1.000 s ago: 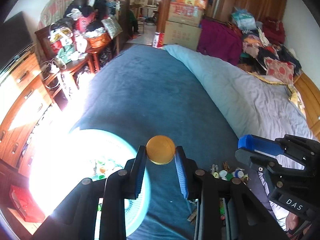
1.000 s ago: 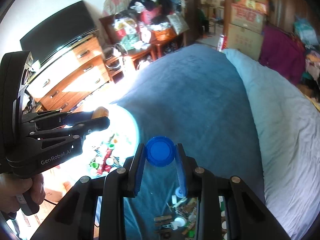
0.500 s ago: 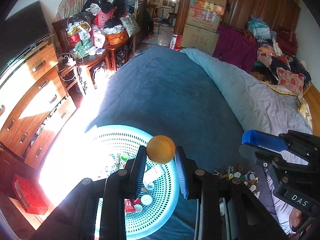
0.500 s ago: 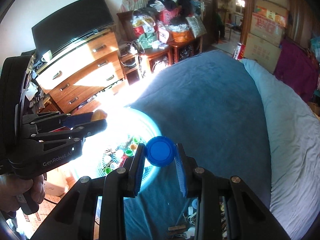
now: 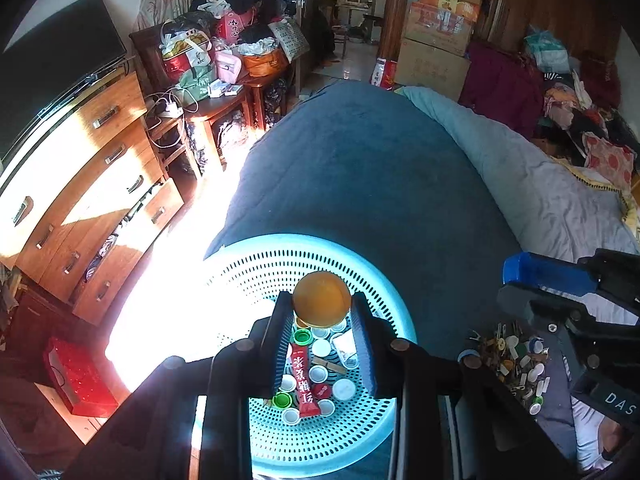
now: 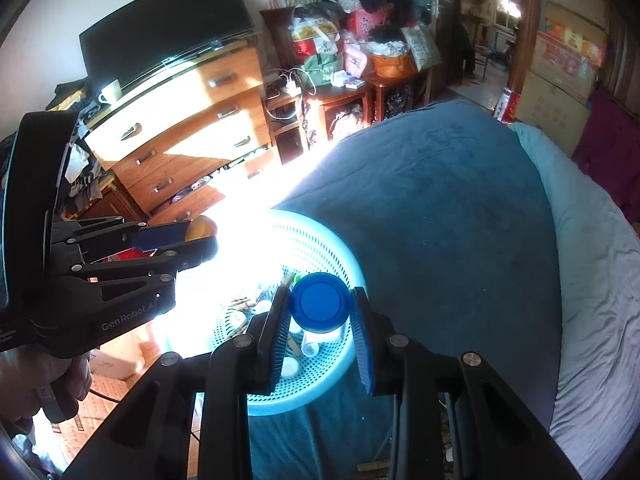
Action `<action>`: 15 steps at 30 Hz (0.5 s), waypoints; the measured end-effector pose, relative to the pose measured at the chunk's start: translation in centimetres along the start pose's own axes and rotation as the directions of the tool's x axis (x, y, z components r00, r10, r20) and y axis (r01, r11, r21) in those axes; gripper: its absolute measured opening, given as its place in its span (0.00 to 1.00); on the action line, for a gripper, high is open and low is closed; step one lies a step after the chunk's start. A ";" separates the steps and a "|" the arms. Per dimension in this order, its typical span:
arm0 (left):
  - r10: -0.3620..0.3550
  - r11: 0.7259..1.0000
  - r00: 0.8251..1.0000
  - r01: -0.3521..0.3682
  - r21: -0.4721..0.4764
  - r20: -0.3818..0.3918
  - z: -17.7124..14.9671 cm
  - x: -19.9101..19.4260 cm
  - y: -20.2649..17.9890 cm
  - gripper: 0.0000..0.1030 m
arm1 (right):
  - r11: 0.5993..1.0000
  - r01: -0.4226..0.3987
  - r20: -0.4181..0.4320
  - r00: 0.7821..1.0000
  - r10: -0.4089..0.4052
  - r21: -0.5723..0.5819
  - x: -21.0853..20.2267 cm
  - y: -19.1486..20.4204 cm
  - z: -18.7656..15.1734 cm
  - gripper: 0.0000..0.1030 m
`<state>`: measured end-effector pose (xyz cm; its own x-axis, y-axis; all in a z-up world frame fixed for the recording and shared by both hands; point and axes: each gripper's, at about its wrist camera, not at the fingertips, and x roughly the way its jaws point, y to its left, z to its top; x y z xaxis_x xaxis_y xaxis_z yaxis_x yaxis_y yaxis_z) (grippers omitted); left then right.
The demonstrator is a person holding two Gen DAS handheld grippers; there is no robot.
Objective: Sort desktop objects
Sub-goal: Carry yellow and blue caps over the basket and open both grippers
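Strong sunlight comes in low from the left and lands on the floor and the light blue basket. That patch is so bright it turns plain white, and the basket's left side is lost in glare in both views. The wooden drawers show sharp sunny stripes and dark shadows. The far doorway glows too. The bed looks dim but clear. Straight lines bend near the edges, and the corners are black.

Lived-in home bedroom: bed under a blue blanket, wooden dresser carrying a television, cluttered side table, stacked cardboard boxes, clothes heaped along the far wall.
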<state>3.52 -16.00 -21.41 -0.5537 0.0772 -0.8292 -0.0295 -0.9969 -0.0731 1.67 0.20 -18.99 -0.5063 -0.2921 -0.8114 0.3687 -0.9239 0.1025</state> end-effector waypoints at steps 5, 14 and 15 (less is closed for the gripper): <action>0.032 0.999 0.999 -0.032 0.006 -0.013 -0.7 0.6 1.3 0.29 | 1.000 -0.013 -0.015 1.000 0.012 -0.025 1.1 1.7 0.5 0.28; 0.046 0.999 0.998 -0.046 -0.002 -0.034 -1.3 1.6 3.8 0.29 | 0.998 -0.034 -0.026 0.999 0.033 -0.045 2.7 4.0 0.9 0.28; 0.046 0.999 0.998 -0.046 -0.002 -0.037 -1.3 1.8 4.1 0.29 | 0.998 -0.036 -0.027 0.999 0.035 -0.046 2.8 4.2 0.9 0.28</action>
<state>3.43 -19.89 -23.92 -0.5229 0.0315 -0.8518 -0.0018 -0.9994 -0.0358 1.09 -4.69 -20.30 -0.4722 -0.3176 -0.8223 0.4221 -0.9004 0.1053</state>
